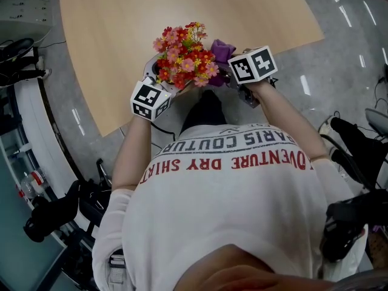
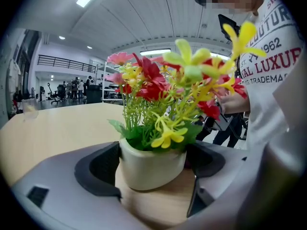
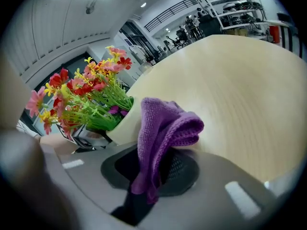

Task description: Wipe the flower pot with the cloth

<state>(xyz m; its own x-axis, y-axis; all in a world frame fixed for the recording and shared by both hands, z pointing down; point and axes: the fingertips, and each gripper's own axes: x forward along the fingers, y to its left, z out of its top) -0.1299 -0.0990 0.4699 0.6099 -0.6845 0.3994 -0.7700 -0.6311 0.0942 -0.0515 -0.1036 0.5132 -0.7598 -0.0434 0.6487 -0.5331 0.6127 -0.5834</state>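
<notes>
While the left gripper (image 2: 152, 178) is clamping the small cream ceramic flower pot (image 2: 149, 164), the right gripper (image 3: 152, 174) is pinching the purple knitted cloth (image 3: 163, 123) just beside its wall, pot lying to the left.

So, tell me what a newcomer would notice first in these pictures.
The bright bunch of red, pink and yellow flowers in a pale flower pot at the near edge of the wooden table draws the eye first. The left hand-held gripper clasps the pot from both sides, and beside it the right hand-held gripper pinches a purple cloth.
</notes>
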